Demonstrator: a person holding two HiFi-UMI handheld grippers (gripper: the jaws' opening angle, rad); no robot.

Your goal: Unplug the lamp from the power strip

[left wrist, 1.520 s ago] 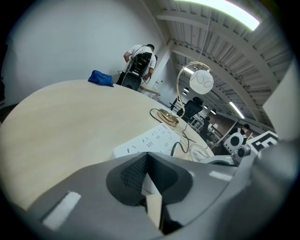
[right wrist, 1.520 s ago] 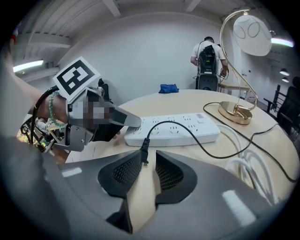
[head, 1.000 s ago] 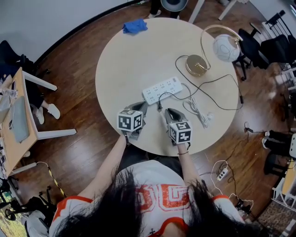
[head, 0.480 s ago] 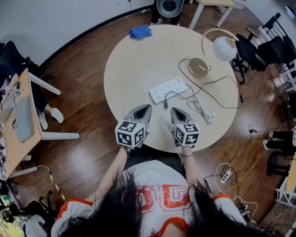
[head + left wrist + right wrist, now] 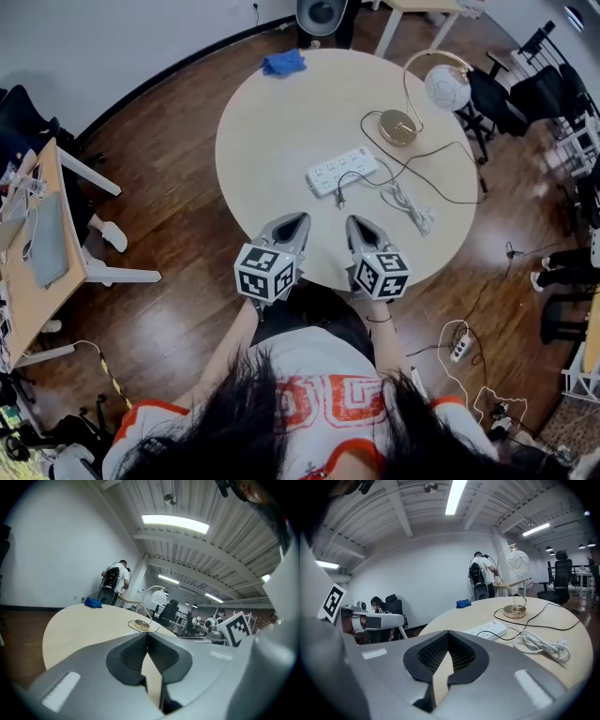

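Apparently out of its socket already: look for the lamp's black plug (image 5: 339,200) on the round table (image 5: 272,122), just on the near side of the white power strip (image 5: 342,171) and, as far as the head view allows, seated in no outlet. Lies beyond both grippers, on the far side of their tips and between their two lines. Sits closer to the right gripper (image 5: 354,223), far and a little left of it, than to the left gripper (image 5: 298,217), far and right of that one; stands apart from each. Points roughly near-to-far, with the cord curving back along the strip and off to the far right toward the lamp (image 5: 397,127) with its gold base and white globe. As for the strip's long axis, runs from left-near to right-far, so crosswise to the reach of either hand. Shows both pairs of jaws pressed together with nothing between them, in each gripper view. Hovers both at the table's near edge, tips aimed toward the far side. Judged from this, leaves no pull to make. Would favour the right hand for any further reach, minding the bundled white cable (image 5: 408,208) lying to the right of the plug.
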